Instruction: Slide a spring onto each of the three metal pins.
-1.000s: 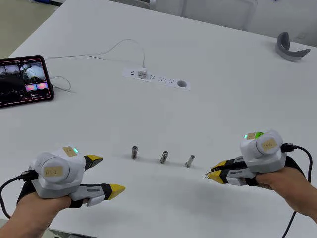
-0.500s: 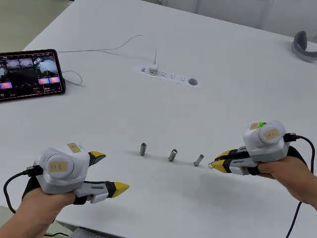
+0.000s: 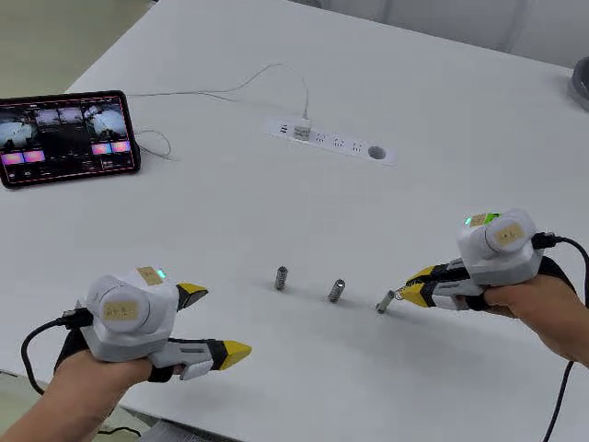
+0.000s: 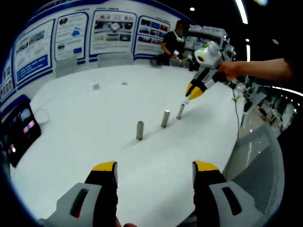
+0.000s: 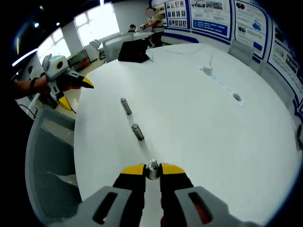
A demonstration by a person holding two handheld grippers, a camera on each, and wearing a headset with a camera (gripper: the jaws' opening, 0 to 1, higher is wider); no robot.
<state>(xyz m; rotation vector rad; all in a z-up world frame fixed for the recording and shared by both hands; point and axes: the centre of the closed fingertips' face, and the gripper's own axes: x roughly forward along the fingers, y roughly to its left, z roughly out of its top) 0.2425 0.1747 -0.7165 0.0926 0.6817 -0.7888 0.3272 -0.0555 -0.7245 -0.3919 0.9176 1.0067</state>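
Three short metal pins stand in a row on the white table (image 3: 276,221). The left pin (image 3: 281,277) and the middle pin (image 3: 337,290) each wear a coiled spring; both also show in the right gripper view (image 5: 125,106) (image 5: 137,132). The right pin (image 3: 385,301) looks bare and leans. My right gripper (image 3: 411,288) is shut on a small spring (image 5: 152,169), whose end sits just beside the top of the right pin. My left gripper (image 3: 212,321) hovers open and empty near the table's front edge, left of the pins (image 4: 139,130).
A tablet (image 3: 64,136) lies at the far left with a cable running to a white power strip (image 3: 336,143) behind the pins. The table's front edge runs close under both hands. A grey chair (image 5: 52,170) stands beside the table.
My right gripper has carried its spring left and slightly up the table until it nearly meets the right pin. The left gripper has stayed open in place. The head camera has shifted.
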